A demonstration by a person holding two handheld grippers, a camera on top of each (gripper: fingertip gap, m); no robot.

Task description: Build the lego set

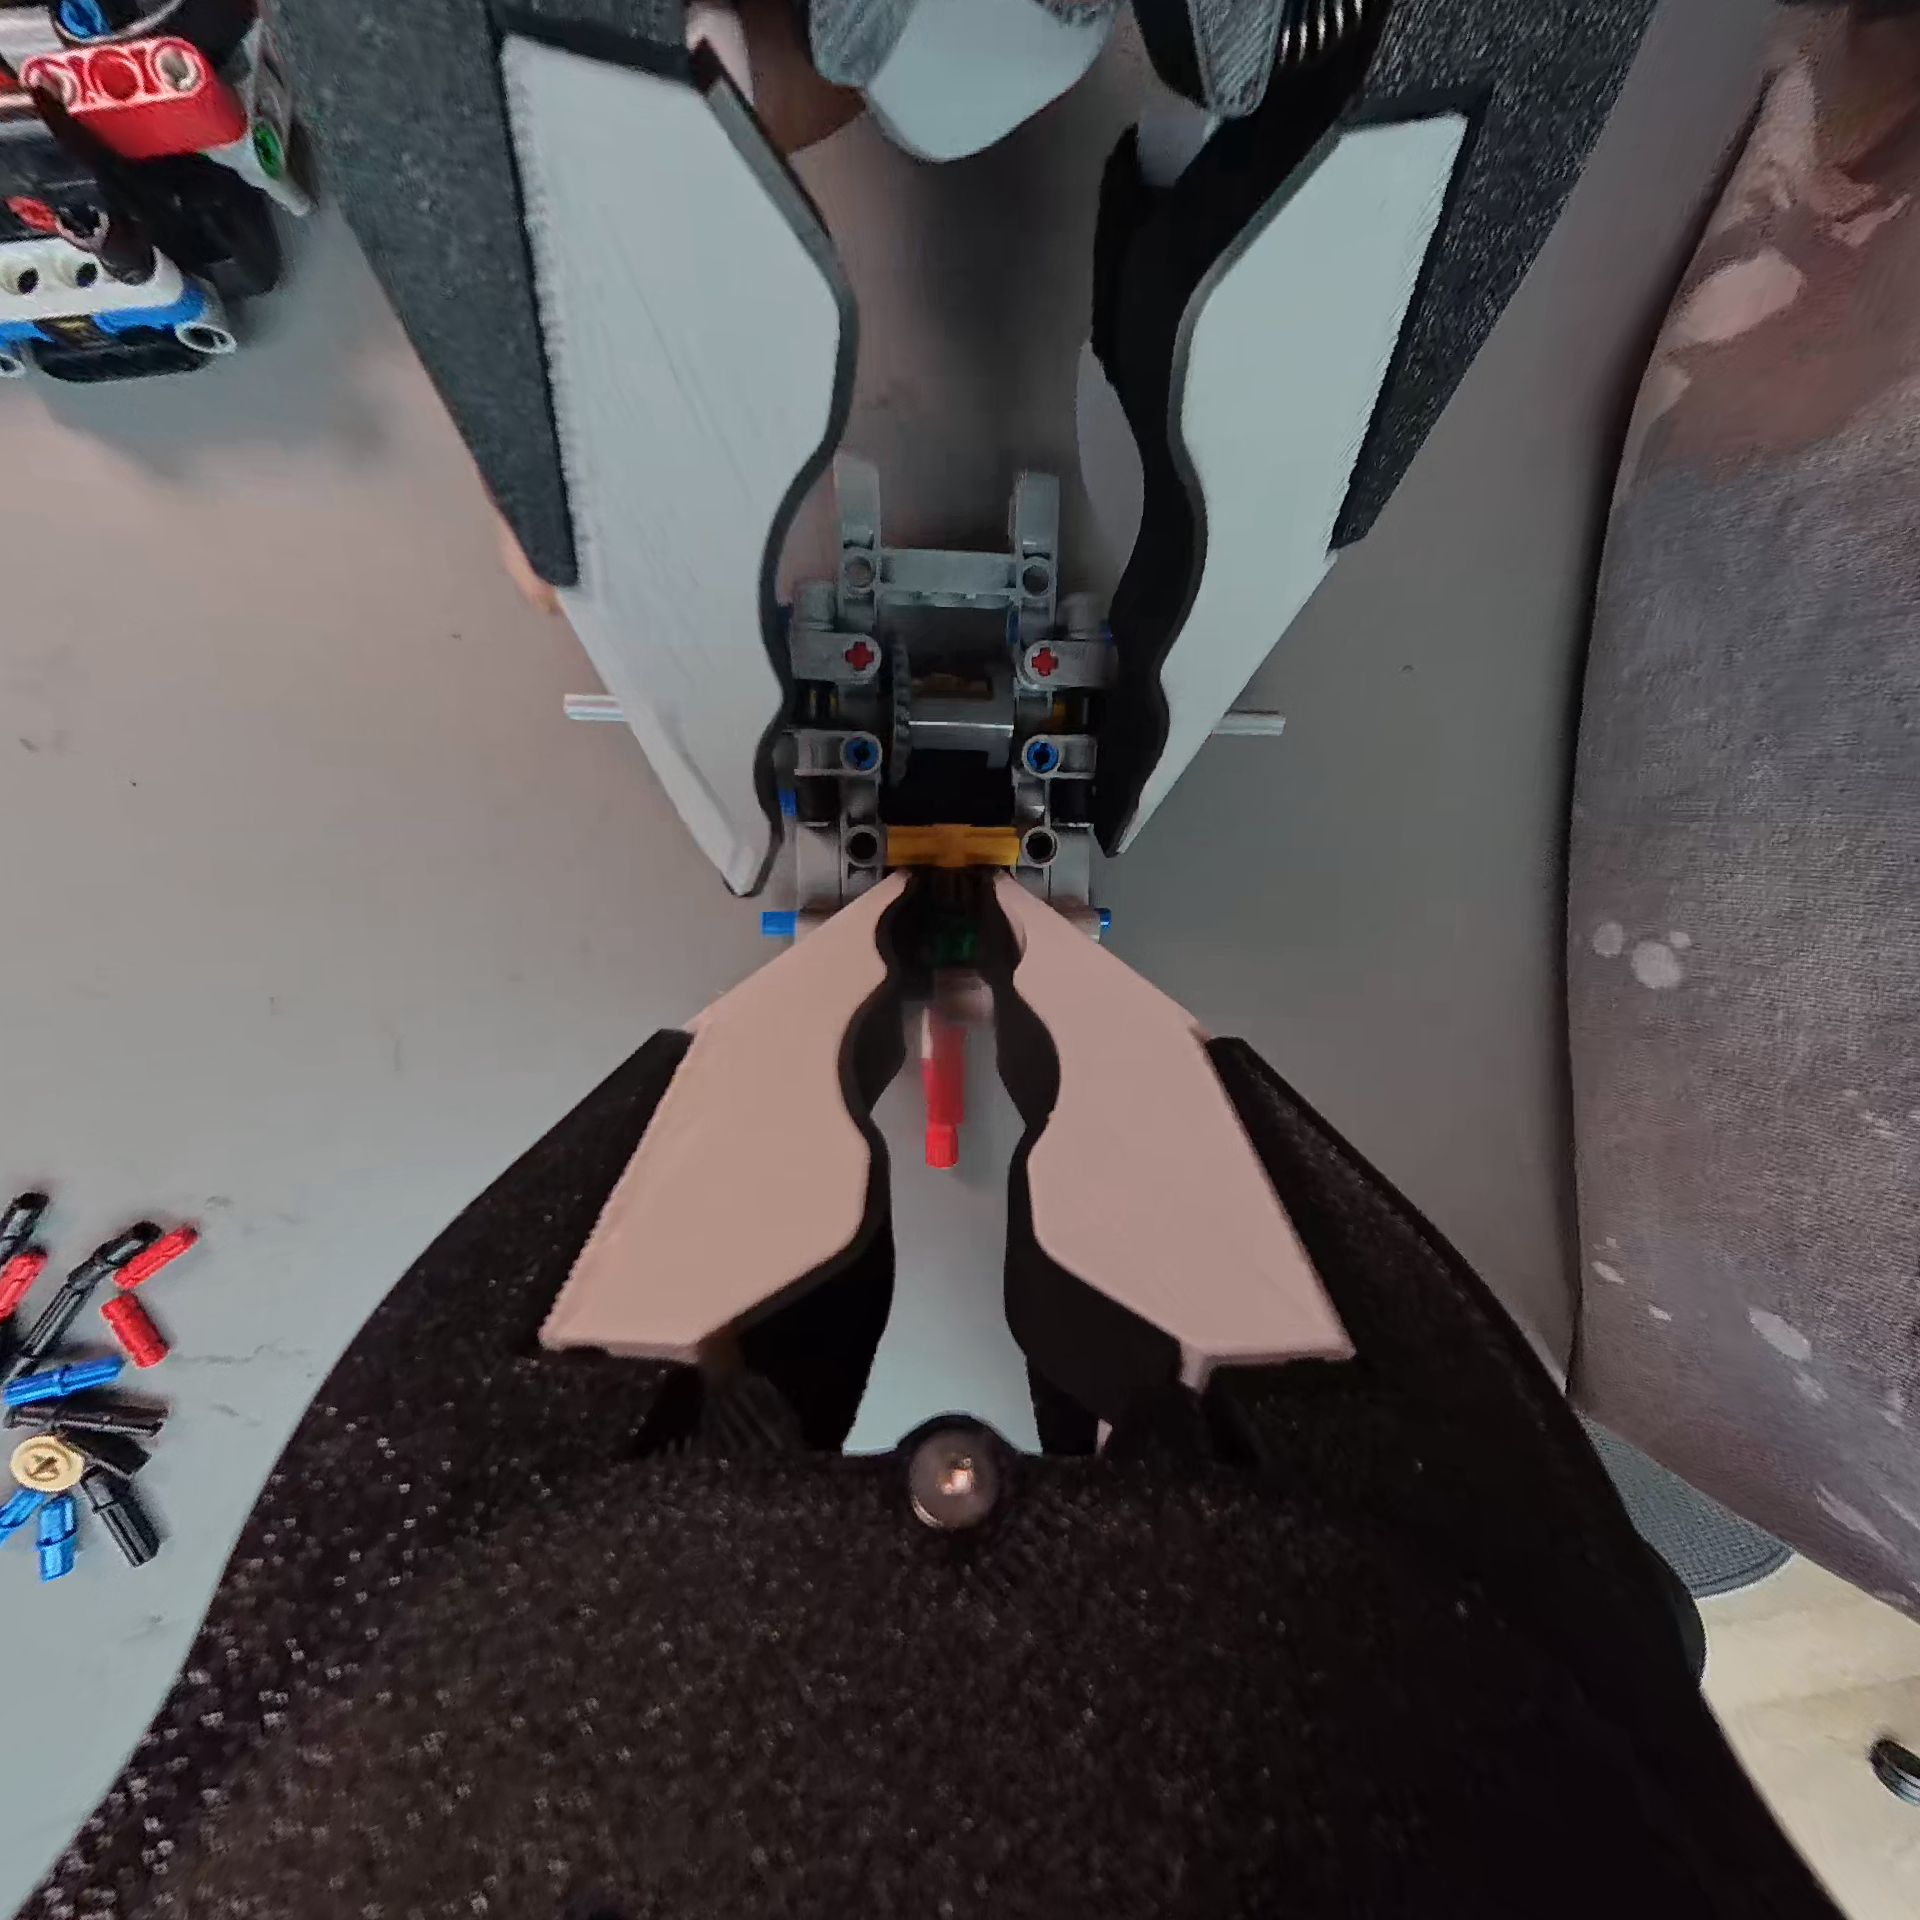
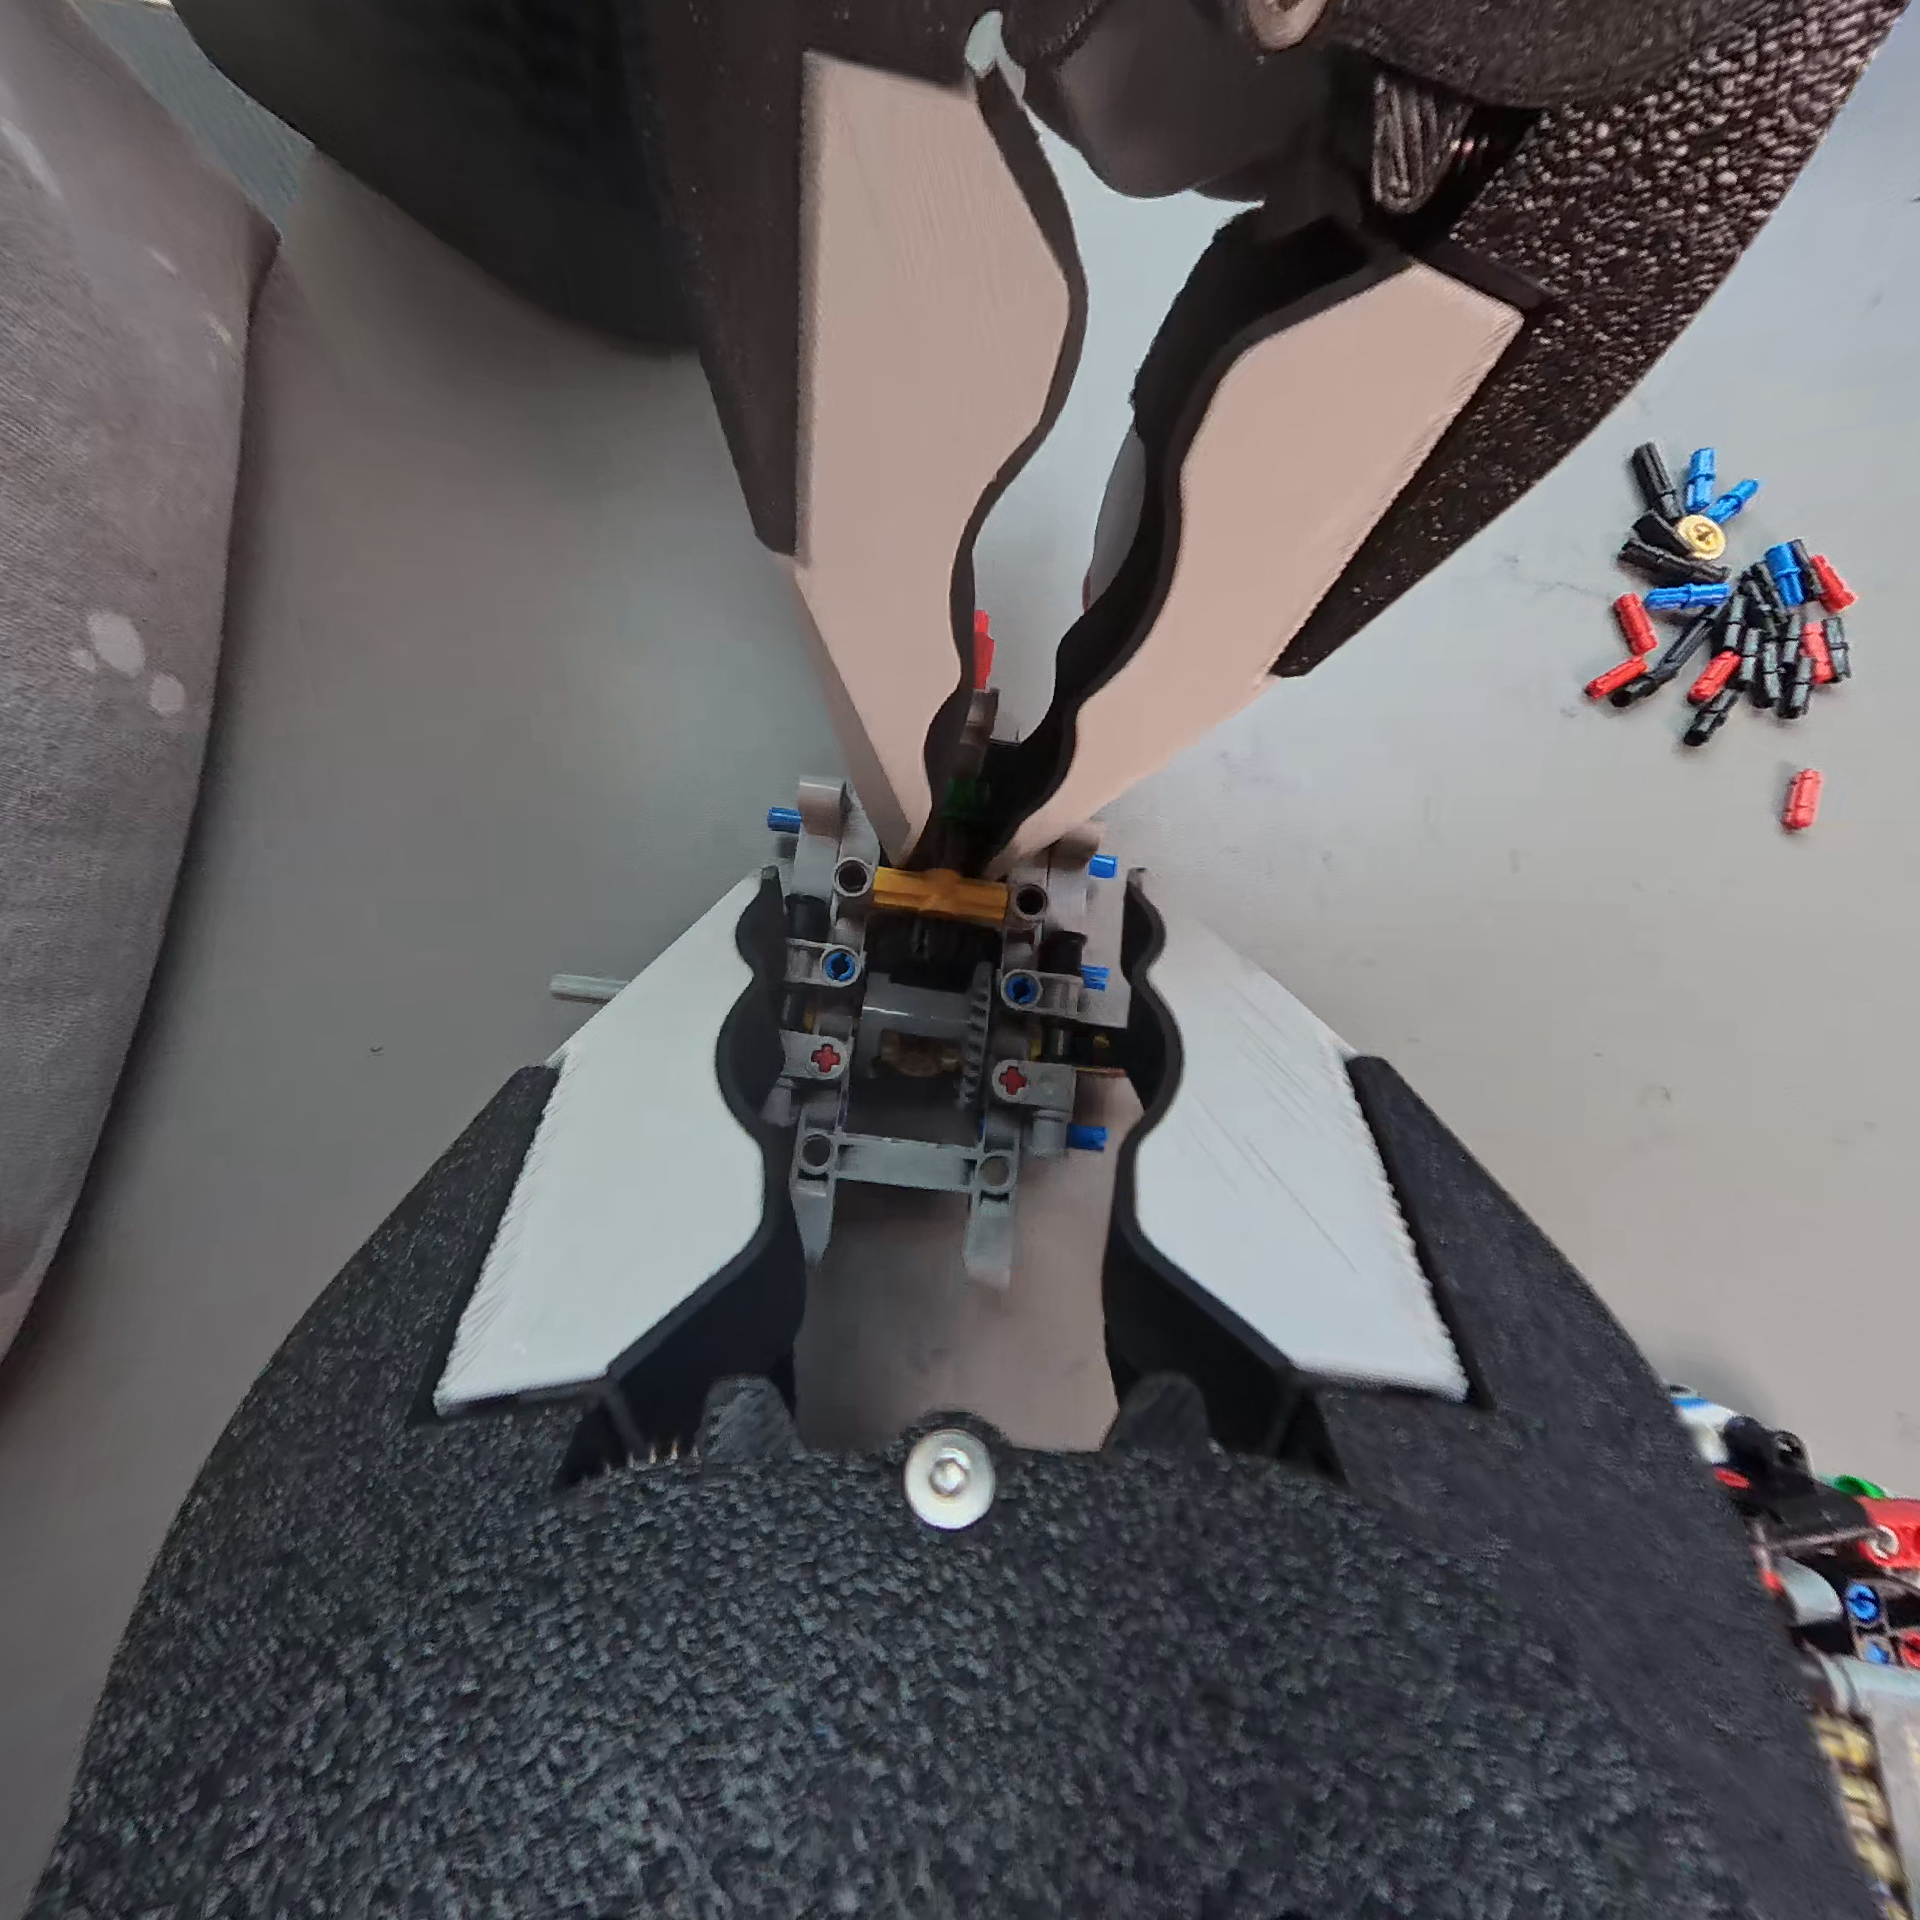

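Note:
A grey Technic gear assembly (image 1: 951, 686) with red and blue pins and a yellow cross piece (image 1: 951, 844) is clamped between the white fingers of my right gripper (image 2: 948, 894); it also shows in the right wrist view (image 2: 914, 1049). My left gripper (image 1: 948, 883), with pink fingers, is shut on a red axle (image 1: 943, 1091) that carries a small green and brown part. Its tips touch the assembly's yellow end. The axle's front end is hidden between the fingers. The red axle (image 2: 981, 644) also shows in the right wrist view, between the pink fingers.
A pile of loose red, blue and black pins (image 1: 73, 1382) lies on the grey table, also in the right wrist view (image 2: 1735, 613). One red pin (image 2: 1801, 798) lies apart. A partly built model (image 1: 125, 197) stands nearby. A grey cushion (image 1: 1766, 831) borders the table. My left and right fingertips are right by each other.

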